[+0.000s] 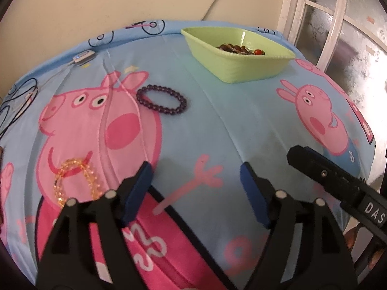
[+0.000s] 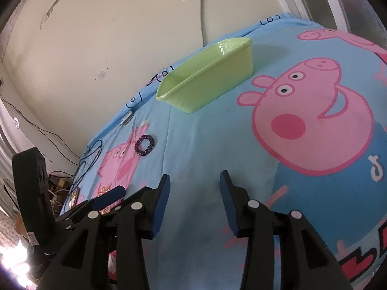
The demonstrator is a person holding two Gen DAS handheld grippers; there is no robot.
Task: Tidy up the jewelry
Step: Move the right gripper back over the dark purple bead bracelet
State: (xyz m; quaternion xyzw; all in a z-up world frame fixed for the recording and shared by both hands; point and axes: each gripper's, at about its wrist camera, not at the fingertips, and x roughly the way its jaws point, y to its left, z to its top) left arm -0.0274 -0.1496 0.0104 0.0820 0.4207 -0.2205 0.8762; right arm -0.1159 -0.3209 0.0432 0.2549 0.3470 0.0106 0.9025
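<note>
A dark purple bead bracelet lies on the cartoon-print cloth, ahead of my left gripper, which is open and empty above the cloth. An orange bead bracelet lies just left of the left gripper's left finger. A light green basket at the far side holds dark and red beads. My right gripper is open and empty over bare cloth. The right wrist view also shows the purple bracelet far left and the basket ahead.
A small white device and dark cables lie at the cloth's far left edge. A wall stands behind the table and a window frame to the right. The right gripper's body shows at right in the left wrist view.
</note>
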